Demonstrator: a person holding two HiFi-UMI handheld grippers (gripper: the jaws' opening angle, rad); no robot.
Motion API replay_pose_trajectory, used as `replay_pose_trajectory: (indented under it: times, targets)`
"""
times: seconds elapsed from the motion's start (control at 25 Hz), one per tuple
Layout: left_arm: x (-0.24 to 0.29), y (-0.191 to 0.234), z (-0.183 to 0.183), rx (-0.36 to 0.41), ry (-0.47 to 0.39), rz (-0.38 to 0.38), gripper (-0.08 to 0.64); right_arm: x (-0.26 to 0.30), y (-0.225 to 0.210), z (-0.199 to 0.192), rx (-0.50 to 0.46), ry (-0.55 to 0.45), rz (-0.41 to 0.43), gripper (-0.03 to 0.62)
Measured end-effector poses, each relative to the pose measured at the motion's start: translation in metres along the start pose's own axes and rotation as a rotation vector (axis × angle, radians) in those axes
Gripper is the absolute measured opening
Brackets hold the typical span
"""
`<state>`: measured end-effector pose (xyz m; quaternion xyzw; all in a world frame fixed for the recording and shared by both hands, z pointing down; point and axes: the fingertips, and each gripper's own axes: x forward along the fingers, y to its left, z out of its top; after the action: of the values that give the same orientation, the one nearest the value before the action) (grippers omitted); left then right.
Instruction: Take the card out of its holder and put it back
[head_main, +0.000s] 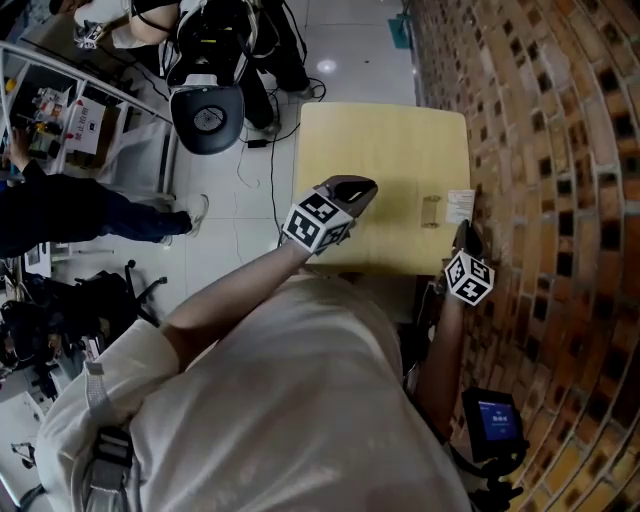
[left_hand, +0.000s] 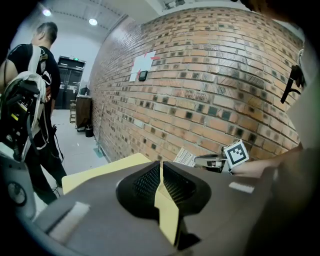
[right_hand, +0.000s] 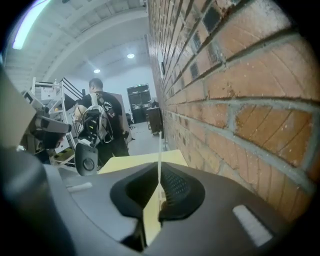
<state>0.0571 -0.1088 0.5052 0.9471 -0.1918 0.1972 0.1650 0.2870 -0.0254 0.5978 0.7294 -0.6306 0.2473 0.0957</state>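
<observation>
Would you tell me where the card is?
Head view, right side: the card is in the right gripper, beside the brick wall, just right of the holder.

holder (head_main: 431, 211): clear, upright | card (head_main: 460, 205): white, printed, out, just beside holder

The table (head_main: 370, 140) abuts the wall (head_main: 540, 150) on its right. The holder (head_main: 431, 211) stands on it, the card (head_main: 460, 205) just right of it.

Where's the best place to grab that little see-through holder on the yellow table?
Probably pinch across its narrow width, coming down from the left with the left gripper. The holder sits small on the table, and the brick wall and the right gripper, shut on the card, crowd its right side.
</observation>
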Motion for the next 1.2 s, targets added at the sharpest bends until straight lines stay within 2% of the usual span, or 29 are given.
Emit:
replay_pose_trajectory:
  times: [0.32,0.64,0.88,1.2]
  targets:
    - [-0.012,-0.002,0.023,-0.022,-0.055,-0.020,0.029,-0.053,0.016,0.070,-0.001,-0.101,0.005,0.014]
    - [-0.015,-0.002,0.063,-0.079,-0.137,-0.034,0.028,-0.084,0.021,0.113,0.005,-0.177,0.027,0.014]
    - [-0.019,0.010,0.092,-0.067,-0.200,-0.019,0.028,-0.106,0.023,0.129,-0.005,-0.225,0.040,0.014]
    - [-0.005,0.039,0.077,-0.064,-0.153,0.029,0.028,-0.123,0.007,0.132,0.012,-0.247,0.008,0.014]
